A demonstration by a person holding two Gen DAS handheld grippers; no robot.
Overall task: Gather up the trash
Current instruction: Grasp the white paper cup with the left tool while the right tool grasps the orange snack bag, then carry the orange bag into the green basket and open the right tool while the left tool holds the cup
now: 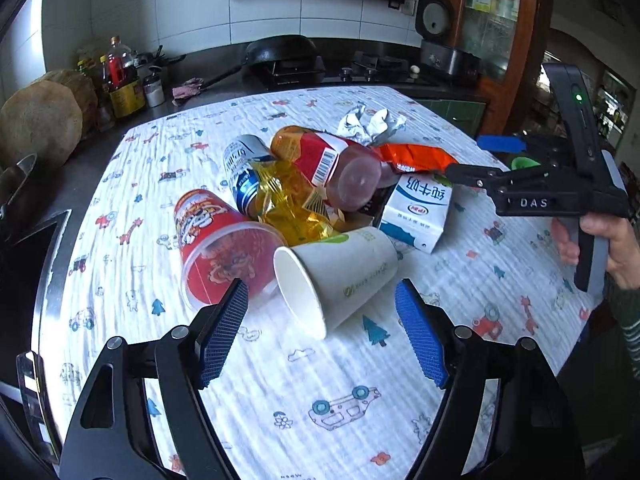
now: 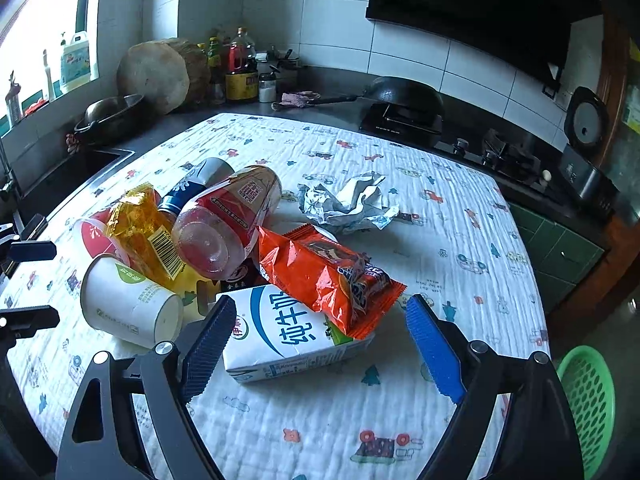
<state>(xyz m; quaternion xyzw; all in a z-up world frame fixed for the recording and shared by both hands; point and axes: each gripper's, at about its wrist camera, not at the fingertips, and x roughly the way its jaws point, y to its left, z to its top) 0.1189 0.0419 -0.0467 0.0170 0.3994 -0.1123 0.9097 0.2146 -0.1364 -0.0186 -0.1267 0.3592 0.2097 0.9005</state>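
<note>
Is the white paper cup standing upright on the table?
No, the paper cup lies on its side on the cloth, with its open mouth facing the camera.

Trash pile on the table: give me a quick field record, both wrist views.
surface: printed cloth
pile: paper cup on its side, noodle cup, milk carton, orange wrapper, yellow wrapper, bottle, can, crumpled foil
left gripper: open, empty, facing paper cup
right gripper: open, empty, facing milk carton
bin: green basket, beside table
</note>
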